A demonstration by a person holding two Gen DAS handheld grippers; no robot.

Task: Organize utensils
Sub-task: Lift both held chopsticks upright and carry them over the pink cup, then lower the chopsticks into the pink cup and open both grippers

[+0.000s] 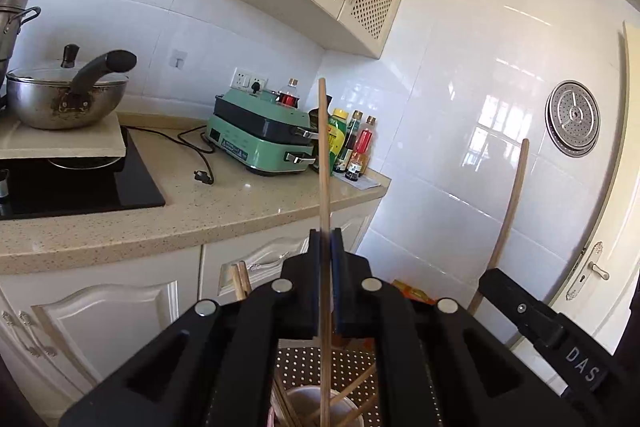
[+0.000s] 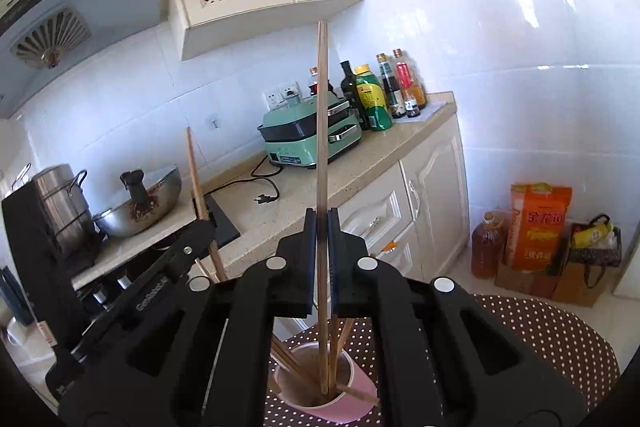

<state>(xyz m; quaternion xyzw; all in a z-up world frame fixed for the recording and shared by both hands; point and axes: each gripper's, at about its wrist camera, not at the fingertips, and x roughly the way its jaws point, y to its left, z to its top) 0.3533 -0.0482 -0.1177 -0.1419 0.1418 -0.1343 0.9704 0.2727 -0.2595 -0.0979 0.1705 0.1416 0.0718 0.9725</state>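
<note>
- Right wrist view shows the right tongs clenched on one chopstick, which stands nearly upright with its lower end down inside the pink cup.
- That cup sits on a dotted cloth and already holds several other chopsticks, all leaning at odd angles.
- From the left wrist view, the left tongs are likewise clamped on a second chopstick, upright above the same cup; whether its lower tip has entered the cup cannot be told.
- Both tongs crowd close over one small opening; the left tool's body appears at the left edge of the right wrist view, so a bump between the two tools seems possible.
- Risk: a tip could snag on the leaning chopsticks and jam, or lever them out.
- Risk: sideways pressure through a long stick could tip the light cup over on the soft cloth.
- Risk: letting go while a stick is tilted, or its tip is outside the rim, would probably drop it onto the cloth or floor.
- The green cooker and bottles on the worktop stand well apart and look out of danger.
</note>
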